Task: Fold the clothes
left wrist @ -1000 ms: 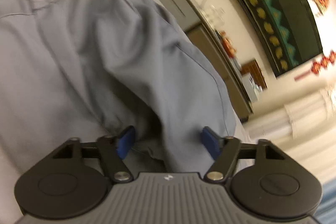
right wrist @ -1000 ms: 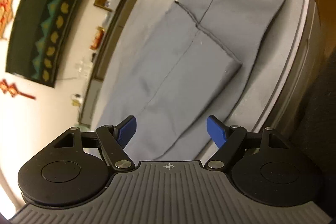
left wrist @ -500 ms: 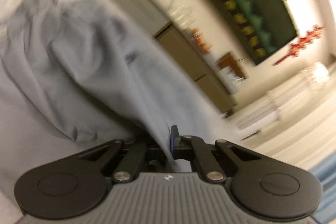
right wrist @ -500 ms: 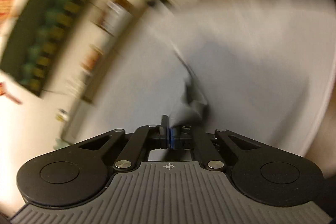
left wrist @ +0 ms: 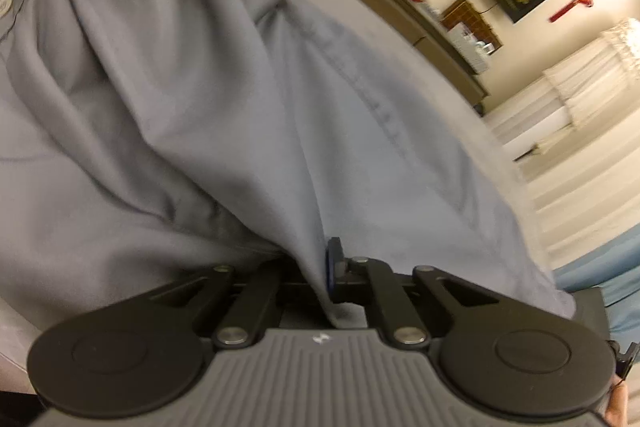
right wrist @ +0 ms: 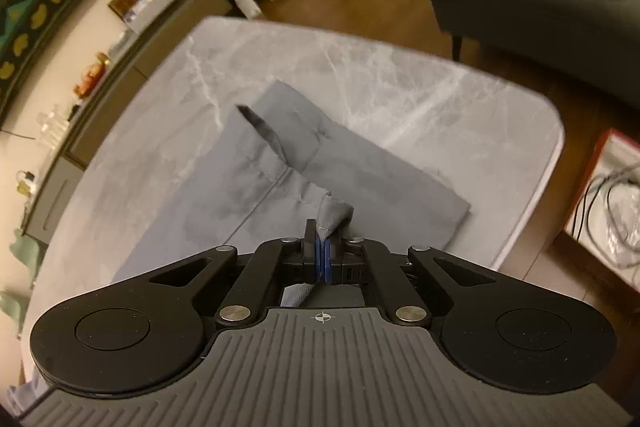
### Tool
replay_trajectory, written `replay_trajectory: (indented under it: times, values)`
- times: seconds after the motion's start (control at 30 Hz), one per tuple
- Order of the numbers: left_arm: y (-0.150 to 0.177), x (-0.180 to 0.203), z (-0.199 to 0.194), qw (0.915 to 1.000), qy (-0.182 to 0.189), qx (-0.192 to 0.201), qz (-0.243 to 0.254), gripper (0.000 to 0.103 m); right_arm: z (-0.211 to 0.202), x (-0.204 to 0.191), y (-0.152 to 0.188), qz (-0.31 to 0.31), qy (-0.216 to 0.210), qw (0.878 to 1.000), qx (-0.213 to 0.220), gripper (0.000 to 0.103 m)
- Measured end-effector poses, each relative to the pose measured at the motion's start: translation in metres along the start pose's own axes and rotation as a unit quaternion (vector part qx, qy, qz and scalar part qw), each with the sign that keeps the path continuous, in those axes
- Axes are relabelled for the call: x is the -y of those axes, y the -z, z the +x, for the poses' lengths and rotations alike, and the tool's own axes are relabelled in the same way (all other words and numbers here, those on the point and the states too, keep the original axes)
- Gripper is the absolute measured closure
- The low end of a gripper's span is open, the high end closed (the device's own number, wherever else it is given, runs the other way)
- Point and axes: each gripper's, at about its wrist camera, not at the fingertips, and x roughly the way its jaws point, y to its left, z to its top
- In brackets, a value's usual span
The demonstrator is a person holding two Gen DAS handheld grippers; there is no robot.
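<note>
Both claws are clamped on the grey cotton trousers: the left claw (left wrist: 326, 267) grips a bunched fold, the right claw (right wrist: 322, 247) a hem corner. Trouser legs lie on the grey marble surface (right wrist: 400, 75), bare toward its rounded edges.

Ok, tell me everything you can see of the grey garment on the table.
The garment is plain blue-grey woven cloth, thin and matte, with stitched seams and hems. It looks like trousers or shorts. In the right wrist view its leg ends lie flat and overlapped on the marble-look table, one corner pulled up and pinched in the shut right gripper. In the left wrist view the cloth is bunched into deep folds, a button at the far left edge, with a fold clamped in the shut left gripper.
</note>
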Motion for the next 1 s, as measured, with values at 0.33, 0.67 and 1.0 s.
replay_trajectory:
  times: [0.33, 0.67, 1.0]
  values:
    - [-0.045, 0.007, 0.009, 0.9949, -0.051, 0.07, 0.053, 0.087, 0.009, -0.034, 0.001, -0.049, -0.113, 0.99, 0.067, 0.103]
    - [0.01, -0.004, -0.03, 0.9908, -0.065, 0.116, 0.028, 0.079, 0.041, -0.016, -0.002, -0.048, -0.058, 0.997, 0.029, 0.102]
    - [-0.017, -0.008, 0.0, 0.988, -0.124, 0.079, 0.046, 0.099, 0.057, -0.021, -0.043, -0.069, -0.015, 0.996, 0.063, 0.103]
